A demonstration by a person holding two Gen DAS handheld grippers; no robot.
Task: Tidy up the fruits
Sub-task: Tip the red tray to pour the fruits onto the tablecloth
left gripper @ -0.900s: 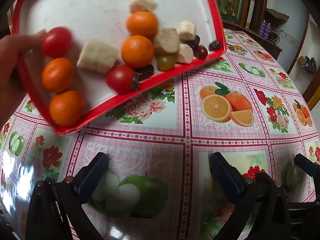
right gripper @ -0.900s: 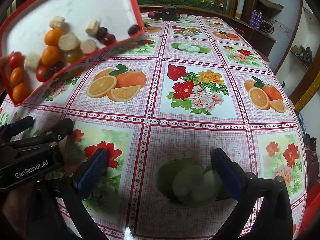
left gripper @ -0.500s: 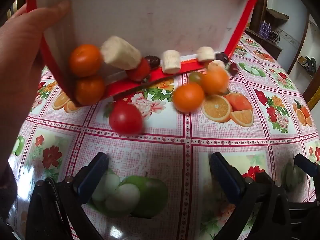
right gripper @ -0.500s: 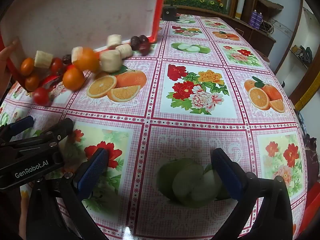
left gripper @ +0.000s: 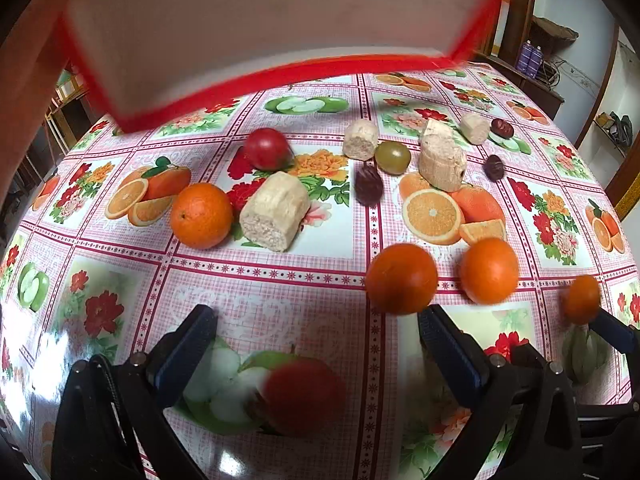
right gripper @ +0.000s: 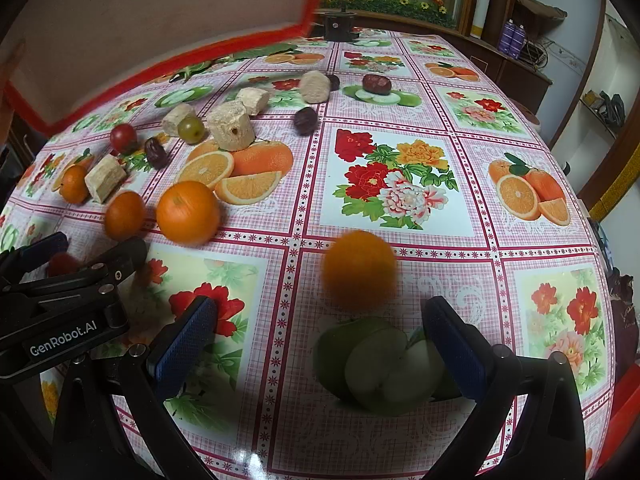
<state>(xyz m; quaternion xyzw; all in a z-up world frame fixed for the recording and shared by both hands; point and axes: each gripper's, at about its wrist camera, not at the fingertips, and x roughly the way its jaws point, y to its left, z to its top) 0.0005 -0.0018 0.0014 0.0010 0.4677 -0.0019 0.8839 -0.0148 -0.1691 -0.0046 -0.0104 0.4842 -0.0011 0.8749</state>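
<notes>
left wrist view: left gripper (left gripper: 316, 344) with blue-padded black fingers spread wide, nothing gripped; blurred red tomato (left gripper: 300, 394) low between the jaws, contact with pads not evident. white tray with red rim (left gripper: 256, 76) tilted above far side of floral-and-fruit printed oilcloth table (left gripper: 272, 292), blurred, blocking sight of the far-left table area. scattered on cloth: round orange fruit (left gripper: 201, 215) just beside a pale cut banana chunk (left gripper: 275, 211); second red tomato (left gripper: 267, 149) beyond them; smaller banana piece (left gripper: 361, 139) touching or just beside a green grape-like fruit (left gripper: 393, 157); dark wrinkled date (left gripper: 368, 185) near both; tall banana chunk (left gripper: 442, 158) to the right. two further oranges (left gripper: 401, 279) near right finger tip, one just beyond it, the other apart to its right.

right wrist view: right gripper (right gripper: 320, 344) likewise fully released, empty. blurred orange (right gripper: 359, 270) on cloth just ahead of gap between fingers, standing in the approach line. left gripper body seen at left edge, partly covering fruit behind it. main cluster of fruit well apart, upper left. small black device (right gripper: 339, 26) at far table edge; two purple cans (right gripper: 514, 38) on wooden sideboard beyond.
</notes>
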